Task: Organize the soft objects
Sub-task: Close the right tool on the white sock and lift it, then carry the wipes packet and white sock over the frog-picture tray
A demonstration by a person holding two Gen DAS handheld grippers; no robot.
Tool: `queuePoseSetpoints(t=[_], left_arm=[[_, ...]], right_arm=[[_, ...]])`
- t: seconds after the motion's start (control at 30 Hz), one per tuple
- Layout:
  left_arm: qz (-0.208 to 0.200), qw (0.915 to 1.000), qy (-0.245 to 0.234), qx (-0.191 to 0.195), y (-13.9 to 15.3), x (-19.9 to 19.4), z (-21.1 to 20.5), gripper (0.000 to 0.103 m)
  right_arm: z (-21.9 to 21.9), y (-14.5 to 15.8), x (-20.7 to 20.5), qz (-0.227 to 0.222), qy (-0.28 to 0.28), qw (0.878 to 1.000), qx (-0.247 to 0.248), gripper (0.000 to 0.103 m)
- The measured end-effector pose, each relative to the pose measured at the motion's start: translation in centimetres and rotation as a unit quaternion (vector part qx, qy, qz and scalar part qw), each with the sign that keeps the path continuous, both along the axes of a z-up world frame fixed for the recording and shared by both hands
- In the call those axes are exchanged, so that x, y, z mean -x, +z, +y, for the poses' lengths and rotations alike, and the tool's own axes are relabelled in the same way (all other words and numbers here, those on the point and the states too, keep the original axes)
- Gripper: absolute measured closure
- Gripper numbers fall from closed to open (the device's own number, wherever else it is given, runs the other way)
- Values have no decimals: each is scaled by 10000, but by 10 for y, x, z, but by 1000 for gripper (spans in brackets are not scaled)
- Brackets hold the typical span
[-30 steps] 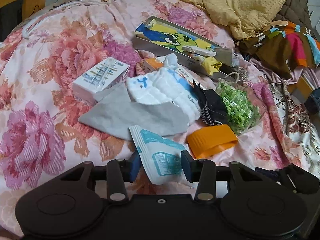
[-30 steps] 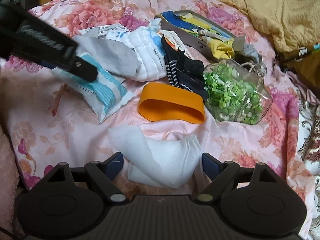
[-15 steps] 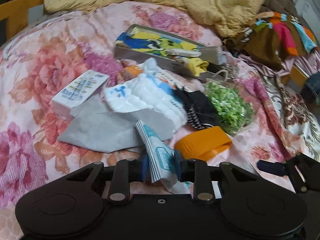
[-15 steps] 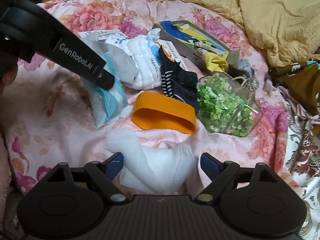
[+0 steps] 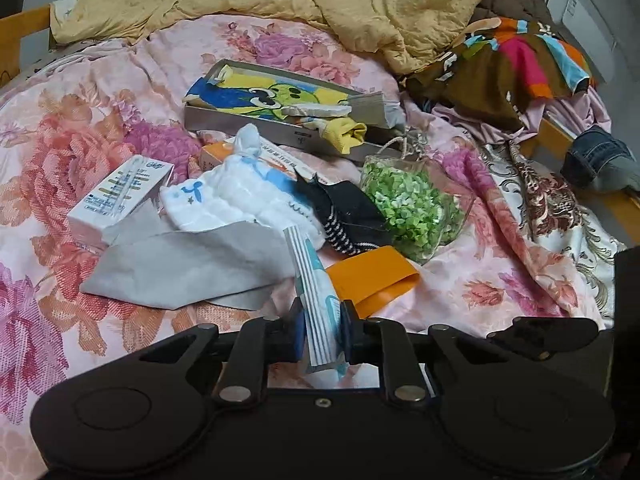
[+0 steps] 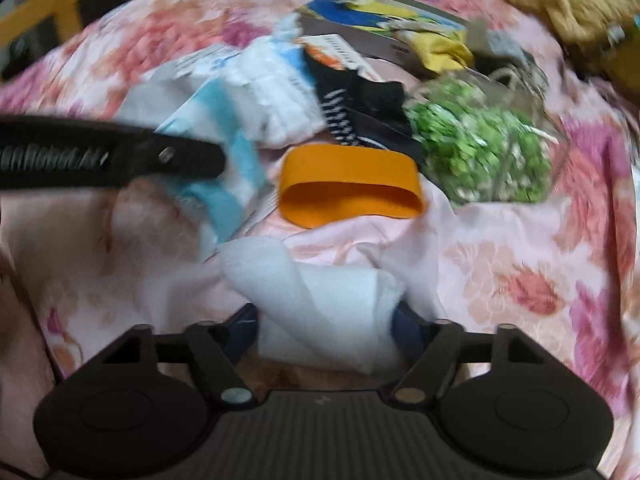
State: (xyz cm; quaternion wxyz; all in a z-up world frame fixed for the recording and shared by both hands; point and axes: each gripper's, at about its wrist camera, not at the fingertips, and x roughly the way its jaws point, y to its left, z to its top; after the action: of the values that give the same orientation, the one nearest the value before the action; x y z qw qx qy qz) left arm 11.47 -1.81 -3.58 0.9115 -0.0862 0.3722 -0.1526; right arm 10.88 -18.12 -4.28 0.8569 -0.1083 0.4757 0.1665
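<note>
My left gripper (image 5: pixel 320 334) is shut on a white and teal soft packet (image 5: pixel 316 304) and holds it edge-up above the floral bedsheet; the packet also shows in the right wrist view (image 6: pixel 224 160). My right gripper (image 6: pixel 324 330) has its fingers around a white sock (image 6: pixel 320 304) that lies on the sheet; the jaws have narrowed against its sides. A grey cloth (image 5: pixel 192 264), a white folded cloth (image 5: pixel 236 196) and black striped socks (image 5: pixel 344 216) lie in the middle of the bed.
An orange band (image 5: pixel 372 276), a clear bag of green pieces (image 5: pixel 412 208), a white box (image 5: pixel 120 192) and a grey tray with a cartoon cloth (image 5: pixel 280 108) lie on the bed. A yellow blanket (image 5: pixel 360 4) and coloured clothes (image 5: pixel 520 64) lie beyond.
My left gripper closed on the packet and lifted it off the sheet, turning it on edge. My right gripper's jaws narrowed around the white sock and the view shifted.
</note>
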Motion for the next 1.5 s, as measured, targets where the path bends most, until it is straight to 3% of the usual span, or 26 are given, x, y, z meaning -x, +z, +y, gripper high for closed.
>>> queuePoseSetpoints(t=[0.13,0.27,0.57,0.67,0.83,0.93,1.23,1.5], left_arm=[[48,9996,106,-257,-3,0,-1,83],[9,9986,150,-498,-4,0,-2,79],[301,9988,325,-197,-8,-6,8,79],[191,9995,127,-234,-6,-2,2,82],[-103,9979,-272,-577,-3,9,-14,85],[-165,9972,-344,-644,-2,11,-17,85],[-336,9973,-298,-578,2,15,-15,87],[-543,9975,-207,-415,8,19,-12,87]], right_arm=[[-2,2,1,-19,12,9998,-179,45],[0,5,4,-51,125,9994,-327,45],[-7,-2,-7,225,-146,9989,-397,43],[-8,0,-6,200,-171,9986,-467,54],[-7,3,-2,57,-141,9987,-488,72],[-6,5,0,-40,-134,9986,-509,78],[-5,21,12,-694,-11,9945,-781,87],[-8,26,15,-985,-170,9909,-896,87]])
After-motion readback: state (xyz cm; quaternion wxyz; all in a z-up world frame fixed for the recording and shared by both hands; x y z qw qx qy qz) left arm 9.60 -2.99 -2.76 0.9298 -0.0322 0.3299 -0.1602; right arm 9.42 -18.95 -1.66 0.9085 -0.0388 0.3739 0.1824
